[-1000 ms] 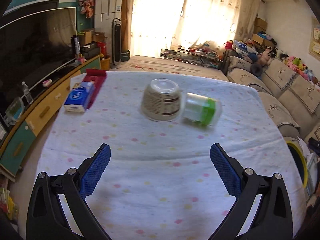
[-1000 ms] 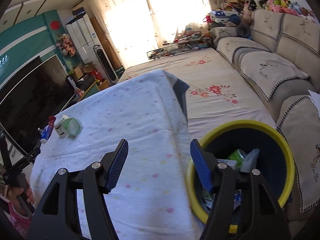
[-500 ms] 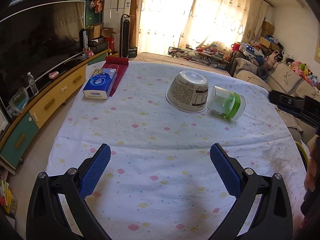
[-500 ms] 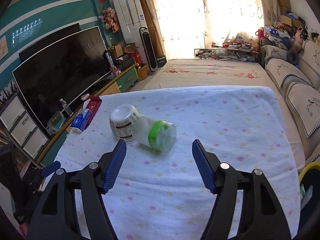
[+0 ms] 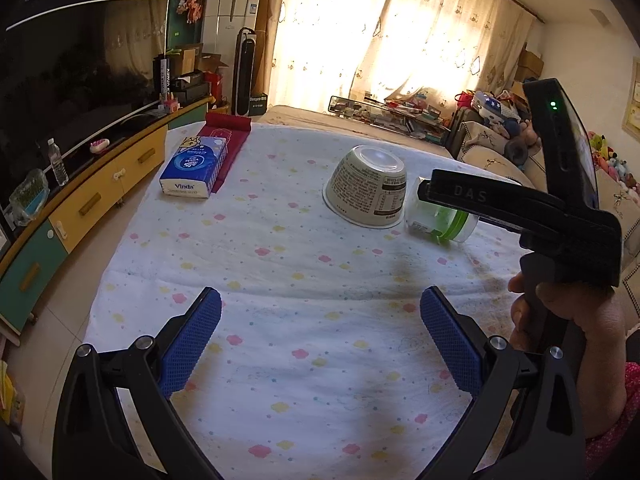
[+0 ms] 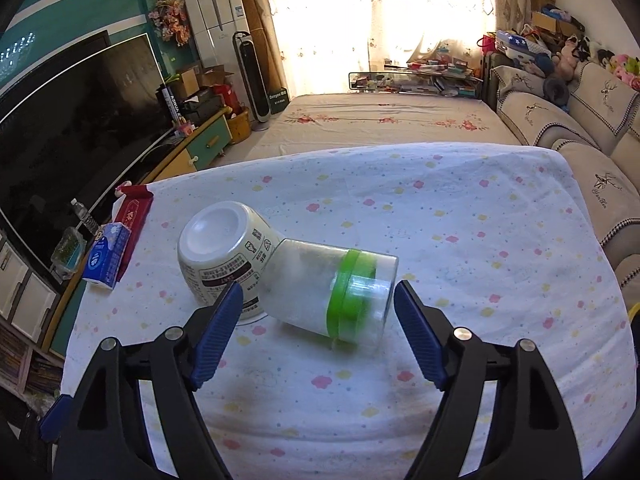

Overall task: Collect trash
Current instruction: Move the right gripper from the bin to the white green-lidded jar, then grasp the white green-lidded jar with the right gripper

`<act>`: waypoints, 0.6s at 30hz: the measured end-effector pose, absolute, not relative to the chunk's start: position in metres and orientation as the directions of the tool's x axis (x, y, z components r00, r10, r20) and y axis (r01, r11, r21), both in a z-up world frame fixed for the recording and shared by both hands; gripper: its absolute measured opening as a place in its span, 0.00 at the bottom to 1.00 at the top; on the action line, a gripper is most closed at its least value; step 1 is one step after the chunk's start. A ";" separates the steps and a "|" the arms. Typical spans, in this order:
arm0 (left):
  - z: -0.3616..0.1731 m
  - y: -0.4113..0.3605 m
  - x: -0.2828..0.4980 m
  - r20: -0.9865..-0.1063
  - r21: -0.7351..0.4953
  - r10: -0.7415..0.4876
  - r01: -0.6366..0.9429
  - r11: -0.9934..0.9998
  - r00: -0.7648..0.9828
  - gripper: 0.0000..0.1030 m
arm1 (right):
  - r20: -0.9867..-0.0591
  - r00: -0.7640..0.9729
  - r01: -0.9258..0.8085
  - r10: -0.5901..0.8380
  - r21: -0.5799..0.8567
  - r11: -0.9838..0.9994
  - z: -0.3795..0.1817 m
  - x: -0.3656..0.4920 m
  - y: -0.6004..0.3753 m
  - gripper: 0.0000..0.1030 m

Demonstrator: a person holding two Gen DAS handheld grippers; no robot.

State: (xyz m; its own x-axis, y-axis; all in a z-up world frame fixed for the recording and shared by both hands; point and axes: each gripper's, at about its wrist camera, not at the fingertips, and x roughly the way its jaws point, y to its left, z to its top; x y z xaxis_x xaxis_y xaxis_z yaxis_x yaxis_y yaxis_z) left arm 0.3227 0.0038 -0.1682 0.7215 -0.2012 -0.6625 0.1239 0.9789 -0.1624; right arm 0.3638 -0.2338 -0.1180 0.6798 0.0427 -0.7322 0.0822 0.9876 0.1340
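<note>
A clear plastic jar with a green band (image 6: 332, 292) lies on its side on the dotted tablecloth, leaning on an upturned white paper cup (image 6: 220, 256). My right gripper (image 6: 318, 336) is open, its blue fingers on either side of the jar, not touching it. In the left wrist view the cup (image 5: 368, 192) and jar (image 5: 440, 220) sit at the far right, the jar partly hidden by the right gripper's body. My left gripper (image 5: 320, 340) is open and empty above the near part of the cloth.
A blue tissue pack (image 5: 194, 168) and a red box (image 5: 226, 136) lie at the table's far left. A TV cabinet (image 5: 80, 200) runs along the left, a sofa (image 6: 592, 152) along the right. A yellow bin rim (image 6: 634, 312) shows at the right edge.
My right gripper has swung from the yellow bin to the table and closed in on the jar, now straddling it. My left gripper has drawn back a little, and the right gripper has entered its view.
</note>
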 end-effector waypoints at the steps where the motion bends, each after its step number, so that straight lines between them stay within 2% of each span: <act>1: -0.168 0.004 0.323 -0.663 -0.163 -0.201 0.124 0.979 0.721 0.95 | -0.737 0.675 0.093 0.041 0.140 0.986 -0.122 0.366 -0.232 0.72; 6: -0.168 0.004 0.324 -0.665 -0.161 -0.200 0.124 0.979 0.719 0.95 | -0.737 0.676 0.129 0.010 0.132 0.983 -0.128 0.373 -0.225 0.78; 11: -0.170 0.001 0.323 -0.671 -0.147 -0.190 0.122 0.981 0.717 0.95 | -0.752 0.659 0.166 -0.016 0.124 0.978 -0.133 0.384 -0.223 0.78; 12: -0.170 0.000 0.323 -0.673 -0.146 -0.189 0.122 0.982 0.715 0.95 | -0.753 0.658 0.171 -0.018 0.126 0.977 -0.135 0.386 -0.225 0.77; 13: -0.170 0.000 0.324 -0.674 -0.147 -0.189 0.121 0.982 0.714 0.95 | -0.753 0.657 0.171 -0.017 0.128 0.977 -0.137 0.386 -0.226 0.71; 18: -0.172 0.001 0.325 -0.678 -0.145 -0.188 0.122 0.982 0.710 0.95 | -0.748 0.664 0.135 -0.002 0.117 0.984 -0.137 0.379 -0.231 0.71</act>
